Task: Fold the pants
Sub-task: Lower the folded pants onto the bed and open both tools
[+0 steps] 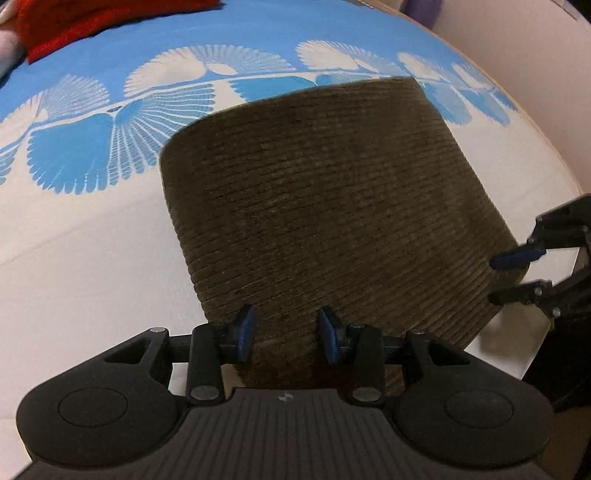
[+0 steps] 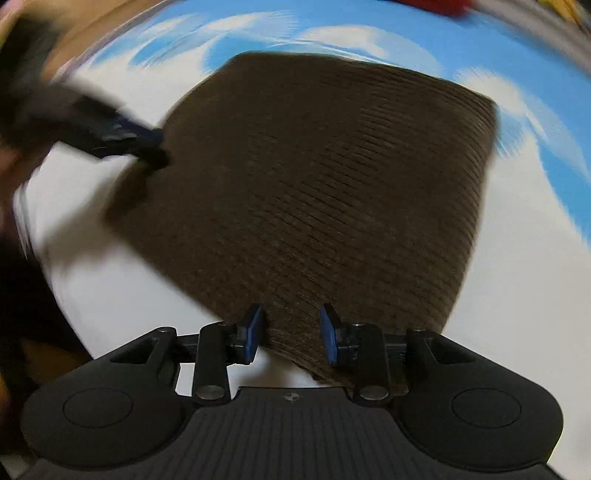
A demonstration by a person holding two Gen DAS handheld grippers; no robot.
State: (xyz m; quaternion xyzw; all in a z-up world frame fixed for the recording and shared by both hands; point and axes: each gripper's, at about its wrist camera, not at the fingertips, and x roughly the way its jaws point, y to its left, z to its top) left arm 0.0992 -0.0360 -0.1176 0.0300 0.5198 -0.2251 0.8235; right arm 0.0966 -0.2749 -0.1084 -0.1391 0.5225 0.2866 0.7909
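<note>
Brown corduroy pants (image 1: 314,184), folded into a broad rectangle, lie on the bed, their near edge raised toward me. My left gripper (image 1: 287,334) is shut on that near edge, with thick fabric filling the gap between its blue pads (image 1: 245,334). At the right edge of the left wrist view, my right gripper (image 1: 508,278) pinches the pants' near right corner. In the blurred right wrist view the pants (image 2: 314,184) spread ahead, and my right gripper (image 2: 291,332) is shut on their near edge. My left gripper (image 2: 147,147) grips the left corner there.
The bed sheet (image 1: 92,240) is white near me and blue with white fan shapes farther off. A red cloth (image 1: 74,26) lies at the far left corner. The bed's edge and a pale wall (image 1: 546,74) curve along the right. A person's dark clothing (image 2: 22,295) fills the right wrist view's left side.
</note>
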